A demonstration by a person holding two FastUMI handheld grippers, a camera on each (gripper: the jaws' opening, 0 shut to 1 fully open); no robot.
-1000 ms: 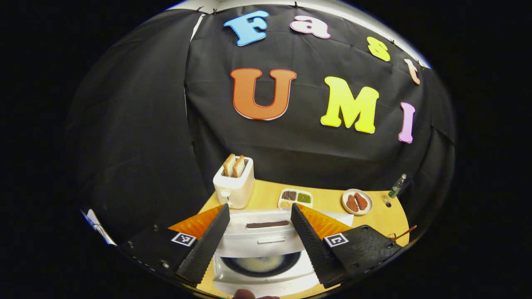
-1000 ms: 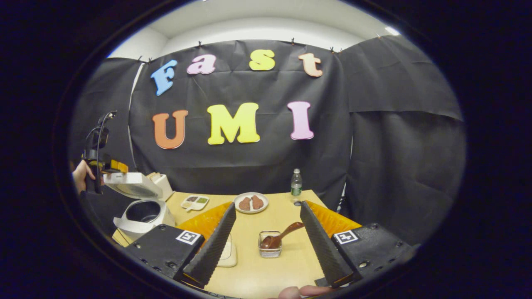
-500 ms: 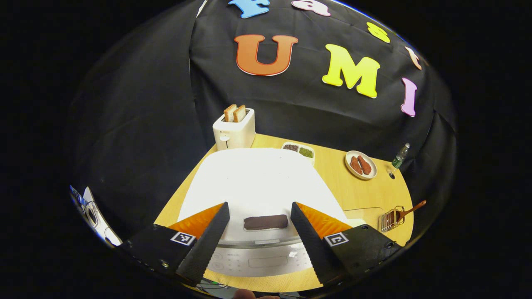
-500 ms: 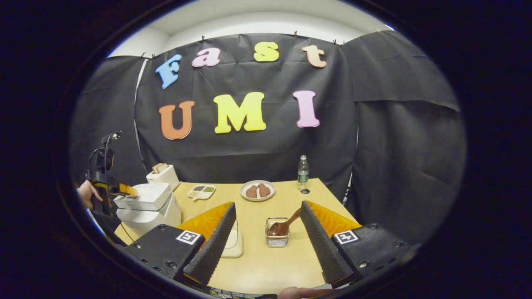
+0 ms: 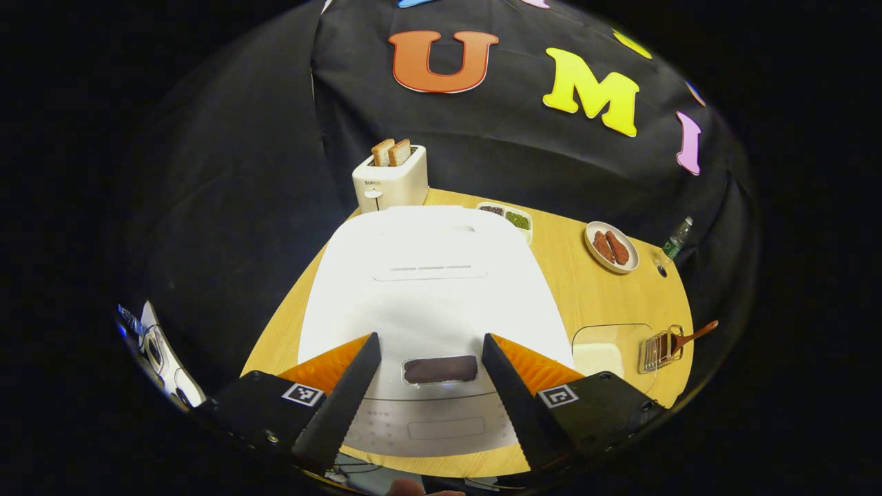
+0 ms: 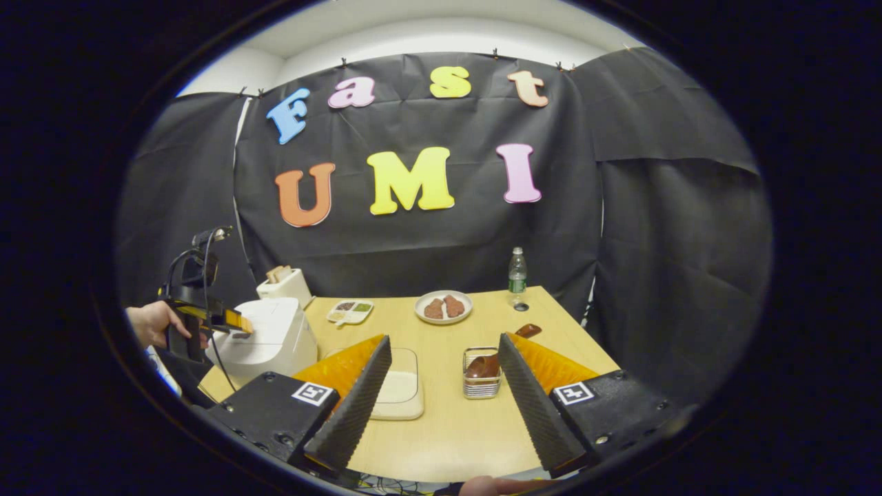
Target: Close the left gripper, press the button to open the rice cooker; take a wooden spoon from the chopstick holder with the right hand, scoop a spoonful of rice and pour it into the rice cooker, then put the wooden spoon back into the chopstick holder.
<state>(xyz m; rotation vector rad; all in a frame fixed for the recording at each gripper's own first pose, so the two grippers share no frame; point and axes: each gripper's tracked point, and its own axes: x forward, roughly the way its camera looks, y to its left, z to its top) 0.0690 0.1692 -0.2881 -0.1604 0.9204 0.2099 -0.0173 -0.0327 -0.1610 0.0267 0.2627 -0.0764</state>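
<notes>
White rice cooker (image 5: 431,275): it sits at the near left of the wooden surface (image 5: 592,296) with its lid down. In the left gripper view its dark button (image 5: 439,369) lies at the near edge of the lid.
Left tongs (image 5: 428,386): the jaws stand wide apart with nothing between them, poised over the front of the cooker with the button in the gap. Contact with the lid cannot be told. In the right gripper view they show at far left (image 6: 231,322), held by a hand (image 6: 155,324) at the cooker's edge.
Right tongs (image 6: 444,406): wide open and empty, above the near part of the surface.
Wire chopstick holder (image 6: 481,373): it stands right of centre on the surface, between the right tongs' fingers in that view.
Wooden spoon (image 6: 486,364): it rests in the holder, bowl down and handle leaning to the far right.
Rice tray (image 6: 398,391): a clear shallow container with white rice, just left of the holder.
Toaster (image 5: 389,179): at the far left, with two slices of bread in its slots.
Sectioned dish (image 6: 350,311): beyond the cooker, holding dark and green fillings.
Plate (image 6: 443,307): far centre, with two brown pieces.
Bottle (image 6: 517,274): at the far right edge, upright.
</notes>
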